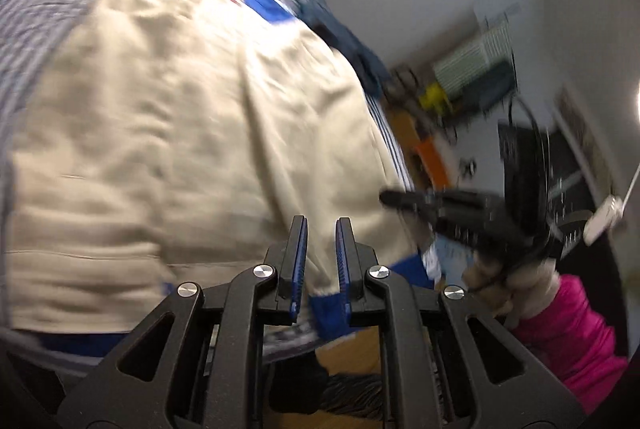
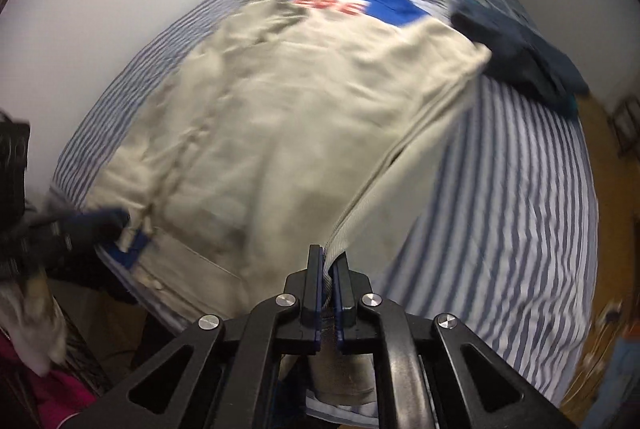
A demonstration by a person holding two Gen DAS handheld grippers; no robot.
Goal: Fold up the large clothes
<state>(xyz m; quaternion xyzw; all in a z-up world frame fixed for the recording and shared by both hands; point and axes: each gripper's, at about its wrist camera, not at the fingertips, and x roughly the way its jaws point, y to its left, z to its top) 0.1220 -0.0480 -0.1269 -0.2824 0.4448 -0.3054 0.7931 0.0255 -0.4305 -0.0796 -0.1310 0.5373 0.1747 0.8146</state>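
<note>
A large beige jacket (image 2: 280, 117) with a blue collar band and red lettering lies spread on a blue-and-white striped bed (image 2: 500, 189). My right gripper (image 2: 327, 265) is shut on the jacket's near right hem edge. My left gripper (image 1: 322, 233) holds the jacket's near hem, with blue trim and beige cloth (image 1: 180, 109) between its fingers, which stand slightly apart. In the right wrist view the left gripper (image 2: 116, 221) shows at the jacket's near left corner. In the left wrist view the right gripper (image 1: 394, 197) shows at the right, held by a hand in a pink sleeve.
A dark blue garment (image 2: 520, 61) lies on the bed at the far right. A wooden floor (image 2: 608, 229) lies to the right of the bed. A white wall (image 2: 120, 9) stands on the left. Cluttered furniture (image 1: 480, 69) and a dark stand (image 1: 532, 157) stand beyond the bed.
</note>
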